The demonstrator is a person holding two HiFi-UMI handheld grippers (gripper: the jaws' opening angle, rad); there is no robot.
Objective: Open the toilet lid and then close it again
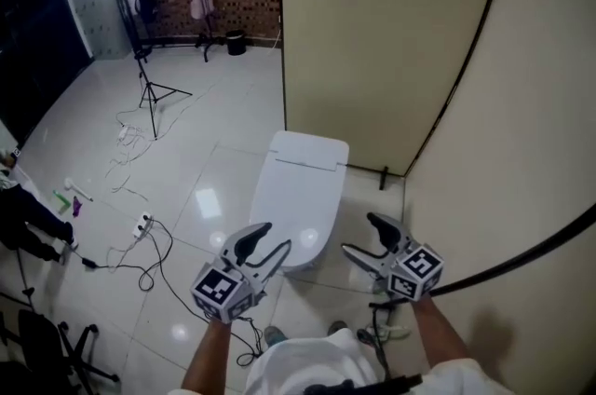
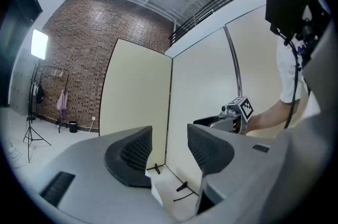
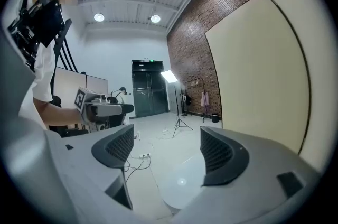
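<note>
- White toilet lid is down, shut on the bowl.
- Left gripper hovers above it, jaws apart, nothing between.
- Right gripper alongside, jaws apart, empty.

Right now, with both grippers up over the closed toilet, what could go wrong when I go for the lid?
1. The lid lies flat, shut and glossy; the empty, open jaws of the left gripper and right gripper may slip off its edge.
2. The right gripper is near the partition wall; a wide swing could knock it.
3. Cables trail across the floor at the left, close by: a likely snag on a sidestep.
</note>
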